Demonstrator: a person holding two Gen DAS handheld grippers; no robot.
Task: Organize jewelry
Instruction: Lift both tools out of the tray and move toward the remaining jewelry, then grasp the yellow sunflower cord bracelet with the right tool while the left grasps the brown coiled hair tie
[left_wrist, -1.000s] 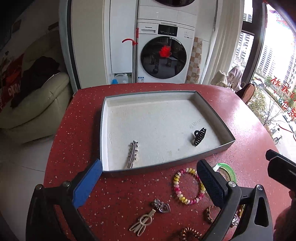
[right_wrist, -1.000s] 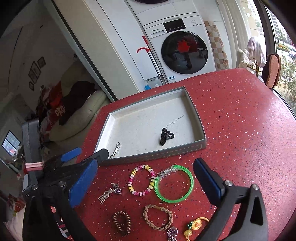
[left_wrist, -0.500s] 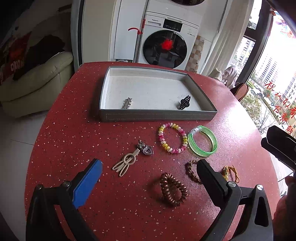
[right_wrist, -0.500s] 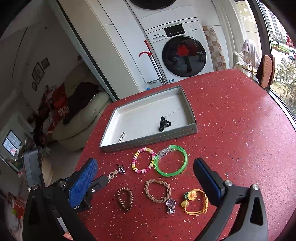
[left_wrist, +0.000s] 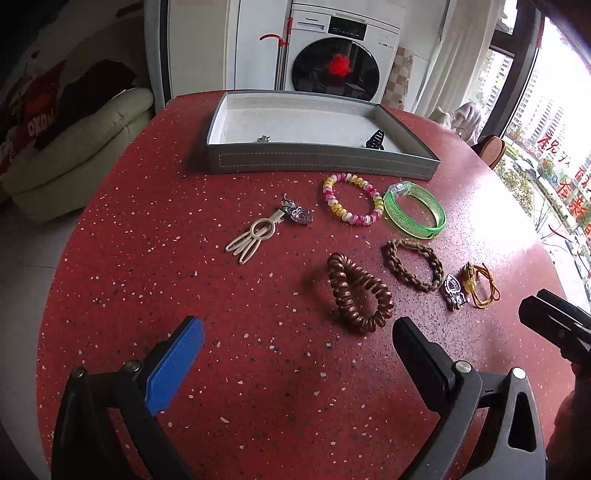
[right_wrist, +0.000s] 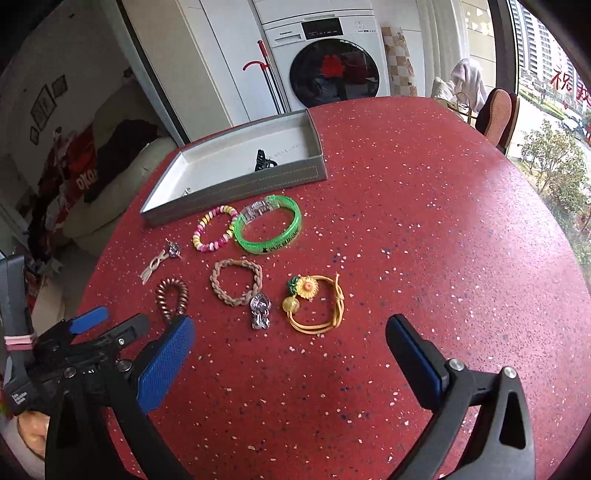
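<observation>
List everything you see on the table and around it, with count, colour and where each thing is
tray: 1, grey, white inside, far side of table
hair claw: 1, black, in tray
metal clip: 1, silver, in tray
beaded bracelet: 1, pink-yellow-white, in front of tray
bangle: 1, green, beside beaded bracelet
cream clip: 1, cream, table left
silver charm: 1, at cream clip's tip
spiral hair tie: 1, brown, nearest left gripper
braided bracelet: 1, tan
crystal charm: 1, silver
sunflower cord bracelet: 1, yellow
table: 1, red speckled
washing machine: 1, white, behind
sofa: 1, cream
left gripper: open
right gripper: open
</observation>
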